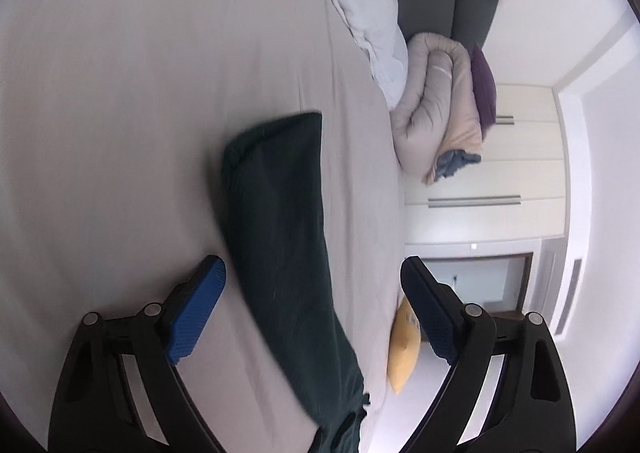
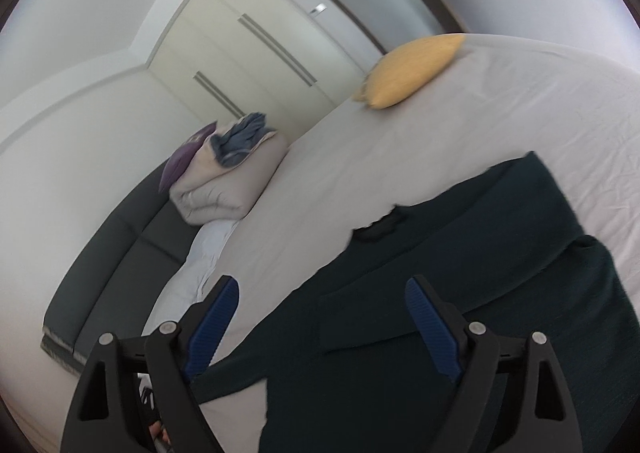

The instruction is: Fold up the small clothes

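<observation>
A dark green garment (image 1: 280,221) lies flat on the pale bed sheet (image 1: 140,93). In the left wrist view a long narrow part of it runs away between the fingers. My left gripper (image 1: 312,281) is open above it, blue pads apart, holding nothing. In the right wrist view the garment (image 2: 460,253) spreads wide, with a folded layer on top. My right gripper (image 2: 320,301) is open just above it, empty.
A yellow pillow (image 2: 412,69) lies at the bed's far edge. A rolled beige duvet (image 2: 232,181) with blue cloth and a purple cushion (image 2: 184,161) sits by the dark headboard (image 2: 112,253). White wardrobe doors (image 2: 256,53) stand beyond.
</observation>
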Motion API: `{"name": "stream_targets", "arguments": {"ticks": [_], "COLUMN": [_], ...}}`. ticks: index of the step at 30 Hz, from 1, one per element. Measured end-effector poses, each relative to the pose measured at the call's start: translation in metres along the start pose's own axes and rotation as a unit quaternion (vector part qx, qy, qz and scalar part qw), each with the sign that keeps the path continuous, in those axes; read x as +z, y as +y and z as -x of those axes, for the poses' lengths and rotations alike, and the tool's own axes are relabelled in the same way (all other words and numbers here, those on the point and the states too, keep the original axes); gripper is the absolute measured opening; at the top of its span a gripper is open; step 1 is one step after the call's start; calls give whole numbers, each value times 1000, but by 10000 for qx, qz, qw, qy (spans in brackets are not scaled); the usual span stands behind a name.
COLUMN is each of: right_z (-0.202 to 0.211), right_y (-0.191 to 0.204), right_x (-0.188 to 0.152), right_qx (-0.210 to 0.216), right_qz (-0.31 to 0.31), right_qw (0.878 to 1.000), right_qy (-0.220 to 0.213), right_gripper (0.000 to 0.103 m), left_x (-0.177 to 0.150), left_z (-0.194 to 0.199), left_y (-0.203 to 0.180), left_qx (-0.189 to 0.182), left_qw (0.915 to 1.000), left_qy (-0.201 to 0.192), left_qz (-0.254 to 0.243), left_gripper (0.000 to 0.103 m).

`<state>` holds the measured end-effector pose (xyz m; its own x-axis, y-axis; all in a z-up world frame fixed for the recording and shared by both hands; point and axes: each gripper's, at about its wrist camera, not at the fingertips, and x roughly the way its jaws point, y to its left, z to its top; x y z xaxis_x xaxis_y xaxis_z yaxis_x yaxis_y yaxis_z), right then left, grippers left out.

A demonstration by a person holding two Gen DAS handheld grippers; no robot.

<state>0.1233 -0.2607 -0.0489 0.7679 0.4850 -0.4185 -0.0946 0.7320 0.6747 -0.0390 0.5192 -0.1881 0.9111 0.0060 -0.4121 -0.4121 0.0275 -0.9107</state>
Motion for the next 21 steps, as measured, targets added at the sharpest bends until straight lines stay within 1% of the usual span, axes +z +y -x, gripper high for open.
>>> {"name": "stream_targets", "arguments": {"ticks": [4,5,6,7,8,9,10,11,13,15,16,17,18,19,20,21], "right_z": [0,1,1,2,3,3,3,2,-1,-2,-3,-3,-5,-5,-7,-9], "right_y": [22,25,27,28,29,30,30,30,27,22,19,15,11,7,3,-1], "right_x": [-5,-6,-7,-8,-9,-11,-11,-13,-15,-16,-17,-18,-18,-19,-20,-20], "right_qx": [76,108,130,142,152,153,151,143,119,107,89,58,52,48,31,-8], "right_qz": [277,290,301,313,334,371,396,425,430,419,406,362,305,257,225,215], "right_qw": [9996,9995,9995,9994,9993,9992,9991,9990,9989,9990,9990,9992,9994,9994,9995,9994], "right_qy": [12,18,20,23,27,38,44,64,115,132,137,139,173,204,231,262], "right_gripper": [88,88,88,88,88,88,88,88,88,88,88,88,88,88,88,88], "left_x": [9,14,13,14,15,16,16,15,14,4,-5,-13,-29,-45,-69,-98], "left_z": [-10,-16,-11,-13,-17,-23,-26,-38,-40,-37,-39,-42,-45,-48,-53,-58], "left_y": [6,4,10,10,12,14,19,14,13,-5,-23,-37,-57,-76,-98,-119], "left_qx": [41,44,79,85,56,30,47,99,192,312,355,363,369,383,370,334], "left_qw": [9998,9998,9998,9998,9999,10000,9999,9998,9998,9978,9942,9906,9837,9750,9614,9441], "left_qy": [-133,-158,-161,-145,-85,-9,84,101,73,12,43,85,141,190,273,388], "left_qz": [134,112,82,50,38,66,133,156,-25,-592,-1018,-1316,-1753,-2181,-2714,-3258], "left_gripper": [89,87,83,72,56,48,31,27,22,18,16,16,16,16,16,16]}}
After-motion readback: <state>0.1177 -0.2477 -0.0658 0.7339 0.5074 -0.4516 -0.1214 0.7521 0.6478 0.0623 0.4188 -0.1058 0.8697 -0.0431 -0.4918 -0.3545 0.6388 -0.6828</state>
